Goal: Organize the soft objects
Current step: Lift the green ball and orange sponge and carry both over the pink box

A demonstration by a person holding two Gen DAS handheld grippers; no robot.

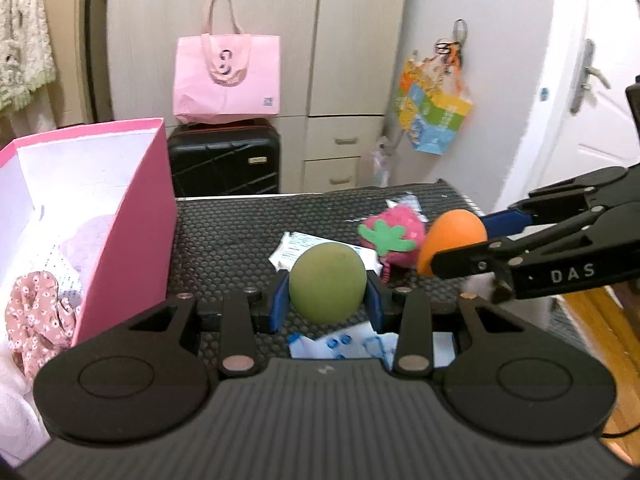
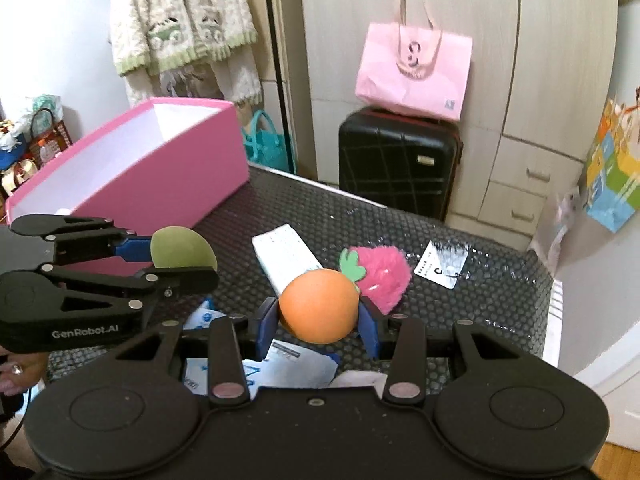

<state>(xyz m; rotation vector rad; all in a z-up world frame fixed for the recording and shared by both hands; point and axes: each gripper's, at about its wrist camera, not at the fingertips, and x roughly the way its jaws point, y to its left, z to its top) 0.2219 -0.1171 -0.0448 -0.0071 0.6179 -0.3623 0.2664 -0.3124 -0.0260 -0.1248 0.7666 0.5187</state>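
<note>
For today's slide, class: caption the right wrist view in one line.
Right gripper clamps an orange ball above the black mat; strawberry plush behind.

The box (image 2: 132,168) stands on the desk (image 2: 500,292) at left; the plush strawberry (image 2: 380,276) lies right of it, the suitcase (image 2: 396,160) behind.

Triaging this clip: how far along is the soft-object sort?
Partway. Done: a floral scrunchie already lies in the pink box. In hand: left tool grips the green ball, right tool the orange ball. Left: the pink strawberry plush on the mat.
</note>
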